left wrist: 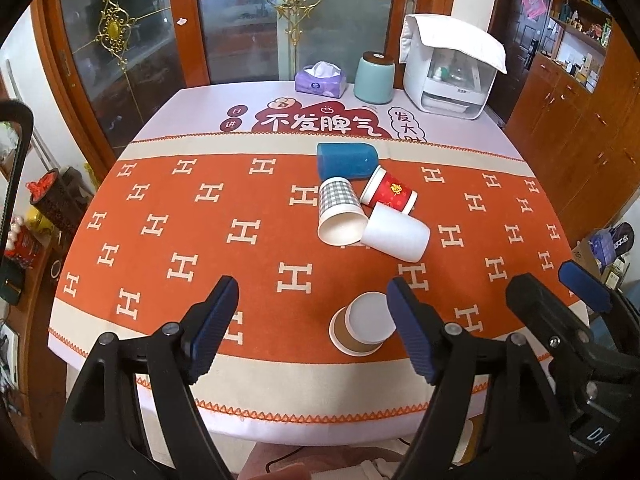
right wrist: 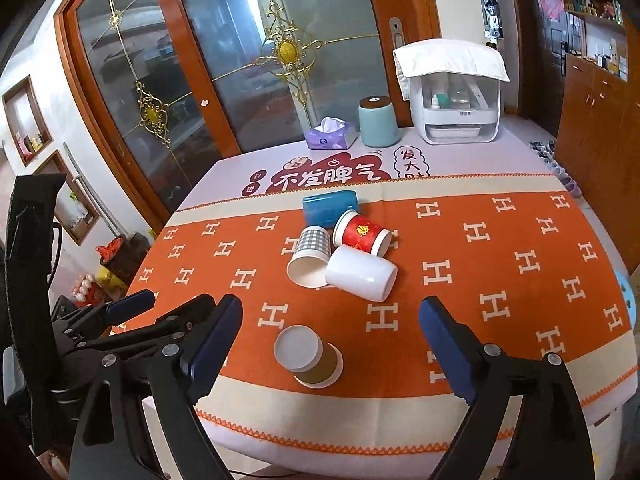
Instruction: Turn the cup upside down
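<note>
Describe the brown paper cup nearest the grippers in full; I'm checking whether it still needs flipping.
The brown paper cup stands alone, upside down, near the table's front edge on the orange cloth. Its white flat base faces up and its white rolled rim rests on the cloth. The wall looks like tan-brown paper, undented. Nothing touches it: the left gripper and right gripper both have open jaws, apart from the cup. The four other cups lie in a cluster farther back.

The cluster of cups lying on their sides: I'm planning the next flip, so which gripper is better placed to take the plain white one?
Probably right. The plain white cup lies ahead between the open right gripper fingers; in the left view it's right of centre.
</note>
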`<state>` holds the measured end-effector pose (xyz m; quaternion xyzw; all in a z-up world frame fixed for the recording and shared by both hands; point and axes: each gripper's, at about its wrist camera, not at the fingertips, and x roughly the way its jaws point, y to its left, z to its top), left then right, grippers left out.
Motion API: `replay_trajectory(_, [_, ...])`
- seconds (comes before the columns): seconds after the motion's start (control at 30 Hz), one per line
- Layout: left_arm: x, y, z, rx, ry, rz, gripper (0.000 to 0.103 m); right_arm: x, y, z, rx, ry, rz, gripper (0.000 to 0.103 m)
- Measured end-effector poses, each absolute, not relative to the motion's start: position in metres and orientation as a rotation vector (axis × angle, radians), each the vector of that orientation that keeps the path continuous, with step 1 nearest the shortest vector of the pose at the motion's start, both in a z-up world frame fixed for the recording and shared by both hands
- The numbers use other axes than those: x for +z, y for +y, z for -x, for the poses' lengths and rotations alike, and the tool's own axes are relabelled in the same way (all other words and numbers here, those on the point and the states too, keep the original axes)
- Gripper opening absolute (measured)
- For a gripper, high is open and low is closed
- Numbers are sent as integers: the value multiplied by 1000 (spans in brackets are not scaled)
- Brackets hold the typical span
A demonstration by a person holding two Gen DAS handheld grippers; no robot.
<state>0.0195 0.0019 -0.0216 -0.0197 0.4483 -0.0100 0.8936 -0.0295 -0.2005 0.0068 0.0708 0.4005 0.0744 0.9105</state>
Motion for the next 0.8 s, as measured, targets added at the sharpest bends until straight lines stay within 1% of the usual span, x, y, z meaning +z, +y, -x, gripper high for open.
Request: replay_trajectory(0.8, [-33,7,-23,2,963,37,74,-5,-195,20,149,856,-152,91])
